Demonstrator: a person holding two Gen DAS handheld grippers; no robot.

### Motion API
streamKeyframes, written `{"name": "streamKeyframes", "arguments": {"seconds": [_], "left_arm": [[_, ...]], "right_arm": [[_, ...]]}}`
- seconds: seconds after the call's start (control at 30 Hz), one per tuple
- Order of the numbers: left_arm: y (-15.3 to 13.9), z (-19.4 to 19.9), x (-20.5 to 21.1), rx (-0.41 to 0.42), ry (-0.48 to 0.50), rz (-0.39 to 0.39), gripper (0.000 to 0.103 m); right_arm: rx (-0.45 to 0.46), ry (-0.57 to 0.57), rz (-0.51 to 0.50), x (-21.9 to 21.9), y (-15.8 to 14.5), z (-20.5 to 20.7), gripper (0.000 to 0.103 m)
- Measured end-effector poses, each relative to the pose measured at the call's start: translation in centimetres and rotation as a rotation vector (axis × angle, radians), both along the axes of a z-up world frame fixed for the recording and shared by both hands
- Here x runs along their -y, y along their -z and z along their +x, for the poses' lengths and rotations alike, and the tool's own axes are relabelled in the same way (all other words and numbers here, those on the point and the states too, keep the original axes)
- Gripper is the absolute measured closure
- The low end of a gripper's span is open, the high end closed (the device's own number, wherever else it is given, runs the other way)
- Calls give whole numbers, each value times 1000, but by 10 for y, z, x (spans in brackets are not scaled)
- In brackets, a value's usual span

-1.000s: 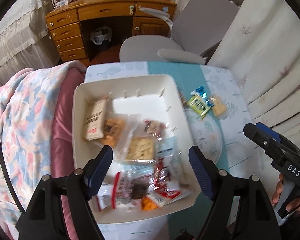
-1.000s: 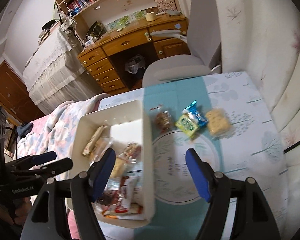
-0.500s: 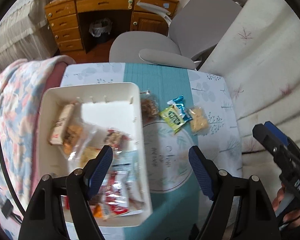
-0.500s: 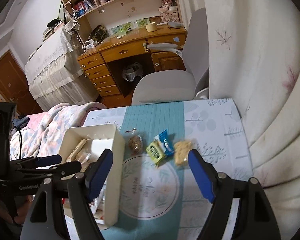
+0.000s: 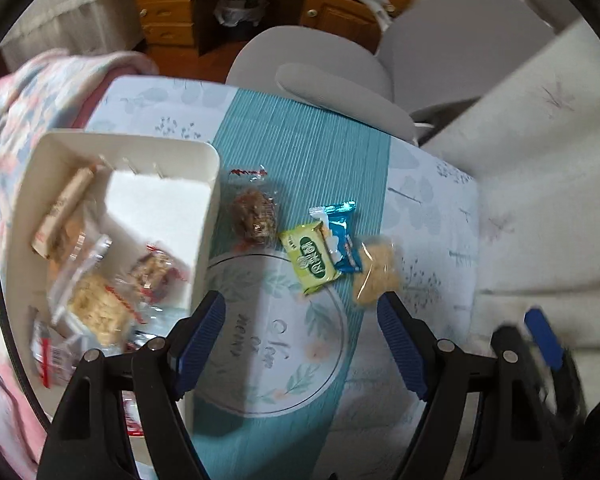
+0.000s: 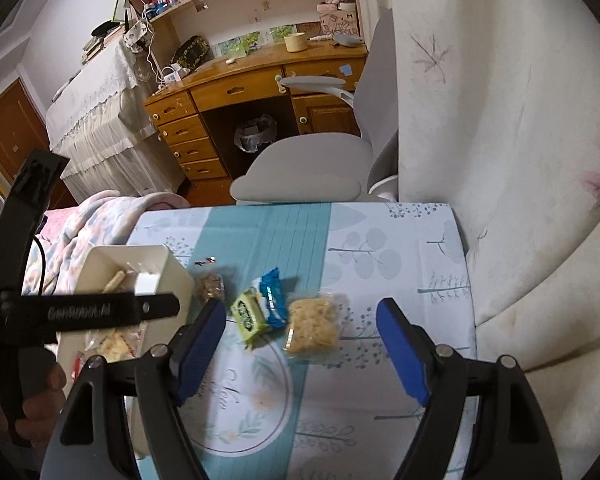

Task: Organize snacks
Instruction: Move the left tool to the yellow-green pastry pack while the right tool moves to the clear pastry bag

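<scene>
Beyond the table (image 6: 380,248), with its teal runner and leaf-print cloth, stand a grey chair (image 6: 300,168) and a wooden desk (image 6: 260,92). At the table's left edge sits a white bin (image 5: 208,184), already holding several wrapped snacks; a flowered blanket (image 5: 16,120) lies left of it. Just right of the bin, on the runner, lies a brown snack (image 5: 256,216) in clear wrap. Next come a green packet (image 5: 310,258) and a blue packet (image 5: 342,240), touching and partly overlapping, then a pale cracker pack (image 5: 376,276) just beside the blue one. All four lie loose on the cloth, outside the bin. The left gripper (image 5: 300,348) hangs over the printed circle near these snacks, jaws apart, nothing between them. The right gripper (image 6: 300,348) hangs near the cracker pack, likewise spread and empty.
</scene>
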State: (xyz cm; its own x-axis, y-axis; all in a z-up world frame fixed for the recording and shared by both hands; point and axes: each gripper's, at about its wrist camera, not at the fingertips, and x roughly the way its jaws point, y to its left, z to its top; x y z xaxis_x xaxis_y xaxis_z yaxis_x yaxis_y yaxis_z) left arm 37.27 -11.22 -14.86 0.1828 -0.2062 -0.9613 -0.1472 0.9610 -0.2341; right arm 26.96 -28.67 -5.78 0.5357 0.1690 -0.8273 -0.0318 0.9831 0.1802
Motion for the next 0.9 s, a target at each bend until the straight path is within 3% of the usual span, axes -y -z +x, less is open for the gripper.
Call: {"name": "streamKeyframes", "arguments": {"seconds": [0.4, 0.5, 0.9], "left_arm": [[68, 30, 16, -119, -99, -42, 26], [82, 35, 19, -150, -110, -63, 37], [115, 45, 27, -211, -102, -95, 51]], "right_arm": [[0, -60, -2, 10, 58, 9, 25], [-14, -82, 11, 7, 76, 10, 25], [-95, -147, 3, -13, 141, 6, 25]]}}
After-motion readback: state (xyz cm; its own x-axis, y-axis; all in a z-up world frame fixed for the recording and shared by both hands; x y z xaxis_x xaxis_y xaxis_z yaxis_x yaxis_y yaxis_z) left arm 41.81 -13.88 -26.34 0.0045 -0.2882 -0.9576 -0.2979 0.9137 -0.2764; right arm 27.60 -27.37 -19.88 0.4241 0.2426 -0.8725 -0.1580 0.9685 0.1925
